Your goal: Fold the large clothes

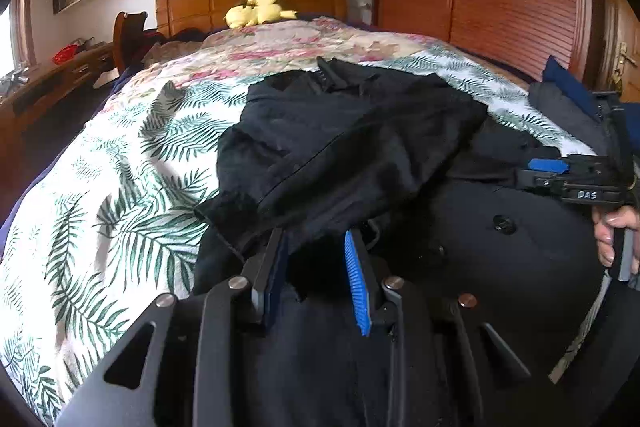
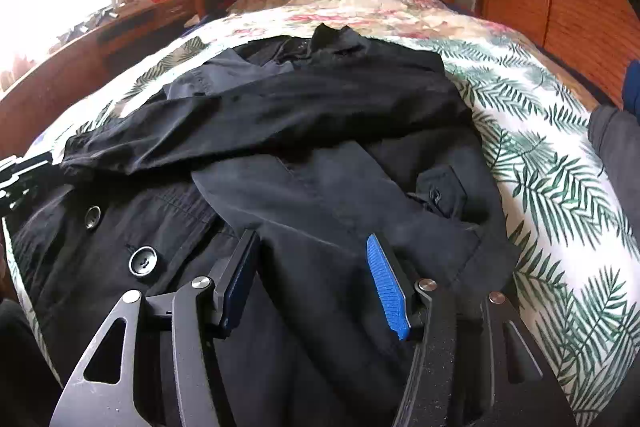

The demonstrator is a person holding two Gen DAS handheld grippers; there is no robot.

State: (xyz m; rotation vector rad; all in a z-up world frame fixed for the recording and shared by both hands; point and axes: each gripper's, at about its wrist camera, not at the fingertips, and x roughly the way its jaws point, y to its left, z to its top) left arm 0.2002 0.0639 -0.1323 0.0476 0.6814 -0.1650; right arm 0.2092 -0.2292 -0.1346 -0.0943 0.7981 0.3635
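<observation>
A black coat (image 2: 320, 155) is lying spread across the leaf-print bedspread (image 2: 560, 187), directly ahead of and beneath both grippers. One sleeve (image 2: 248, 123) is crossing the chest from the collar side down toward the left, and a front panel is lying folded over the middle just beyond the right gripper's tips, so the work appears to be midway through the inward folds, with the hem-to-collar fold not yet done.

The right gripper (image 2: 316, 267) is hovering low over the coat's lower panel with its jaws spread wide, gripping nothing, the big buttons (image 2: 142, 261) sitting just off its left finger. The left gripper (image 1: 316, 259) is also standing parted, its blue pads (image 1: 358, 283) apart; bunched black cloth is sitting right at its tips, but whether any fabric is lying between them is hard to tell.

The next move is probably calling for both grippers to be pinching the near hem at its corners and carrying it forward toward the collar, keeping the crossed sleeve from sliding loose
</observation>
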